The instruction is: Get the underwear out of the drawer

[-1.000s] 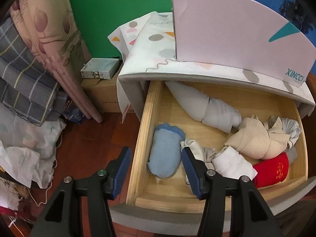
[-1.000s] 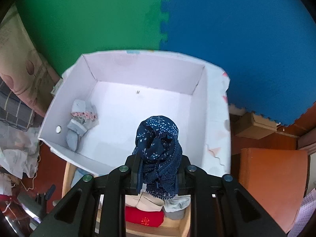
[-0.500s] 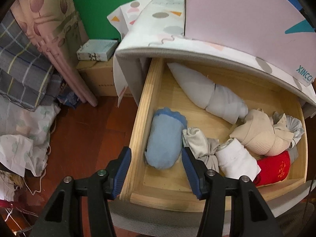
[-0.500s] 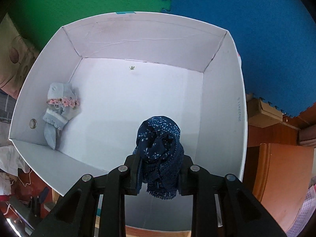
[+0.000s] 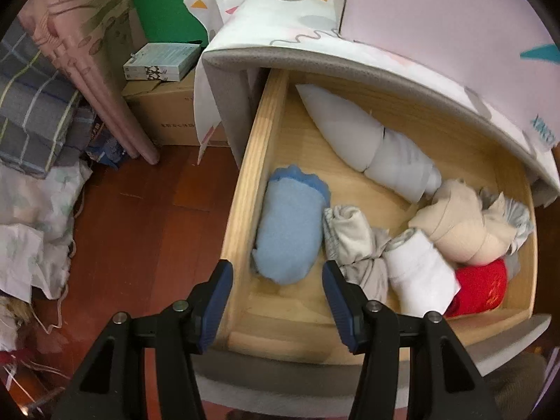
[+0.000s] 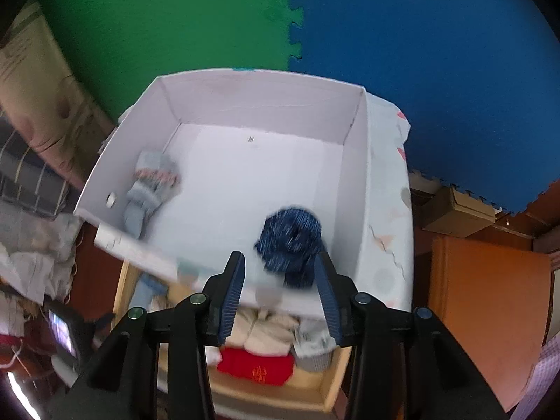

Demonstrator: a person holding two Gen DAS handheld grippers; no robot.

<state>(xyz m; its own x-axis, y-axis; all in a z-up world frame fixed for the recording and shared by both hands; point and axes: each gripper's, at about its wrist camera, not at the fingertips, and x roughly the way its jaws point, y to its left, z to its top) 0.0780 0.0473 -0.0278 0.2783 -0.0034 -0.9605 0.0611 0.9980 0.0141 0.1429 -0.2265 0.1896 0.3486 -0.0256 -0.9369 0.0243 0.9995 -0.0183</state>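
While the navy patterned underwear roll [image 6: 289,239] lies blurred inside the white box [image 6: 259,112], near its front right corner, we see our right gripper [image 6: 280,273] above it with its jaws opening; the roll shows between them, but the pads do not press on it. A pale grey bundle with a floral band [image 6: 151,183] lies by the box's left wall. Below the box the wooden drawer [image 5: 245,189] stands pulled out, and more rolls crowd it: a light blue roll [image 5: 290,231] by its left side, a grey-white one [image 5: 353,241] beside that, then a white roll [image 5: 420,273], a beige one [image 5: 458,224] and a red one [image 5: 479,287]. Our left gripper [image 5: 276,301] hangs over the drawer's front left corner, jaws spread and empty, the blue roll just beyond them.
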